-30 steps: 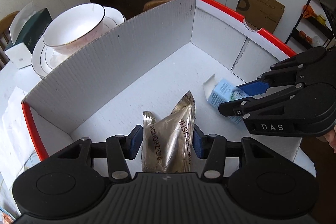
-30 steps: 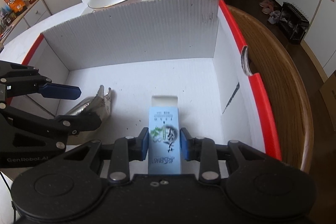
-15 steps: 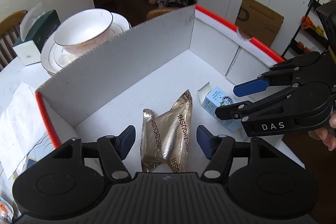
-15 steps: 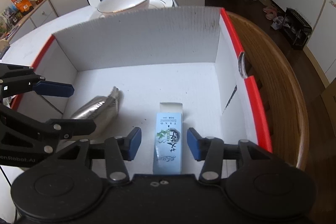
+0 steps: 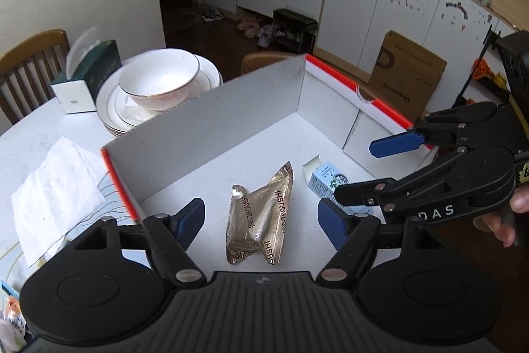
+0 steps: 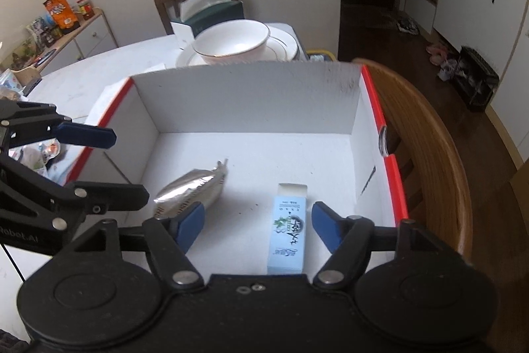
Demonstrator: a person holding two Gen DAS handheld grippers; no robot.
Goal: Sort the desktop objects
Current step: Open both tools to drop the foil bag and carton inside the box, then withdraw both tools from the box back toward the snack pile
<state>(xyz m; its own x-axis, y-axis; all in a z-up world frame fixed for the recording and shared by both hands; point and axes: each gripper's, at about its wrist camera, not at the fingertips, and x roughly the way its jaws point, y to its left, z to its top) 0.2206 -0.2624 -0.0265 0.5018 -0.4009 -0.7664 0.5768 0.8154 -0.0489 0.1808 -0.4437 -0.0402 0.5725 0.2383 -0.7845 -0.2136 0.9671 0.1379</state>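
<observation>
A white cardboard box with red rims (image 5: 231, 118) (image 6: 251, 101) stands on the table. On its floor lie a gold foil packet (image 5: 261, 217) (image 6: 191, 187) and a light blue carton (image 5: 325, 182) (image 6: 289, 230). My left gripper (image 5: 261, 220) is open and empty, raised above the packet. My right gripper (image 6: 256, 222) is open and empty, raised above the carton. Each gripper shows in the other's view, the right one (image 5: 396, 167) at the right edge and the left one (image 6: 99, 167) at the left edge.
A white bowl on stacked plates (image 5: 158, 88) (image 6: 231, 45) and a green tissue box (image 5: 89, 71) (image 6: 211, 12) stand behind the box. A sheet of paper (image 5: 56, 187) lies to its left. A wooden chair back (image 6: 429, 154) curves along its right side.
Both grippers opened and let go: the left released the foil packet, the right released the blue carton. Both then rose and drew back, leaving the two items on the box floor.
</observation>
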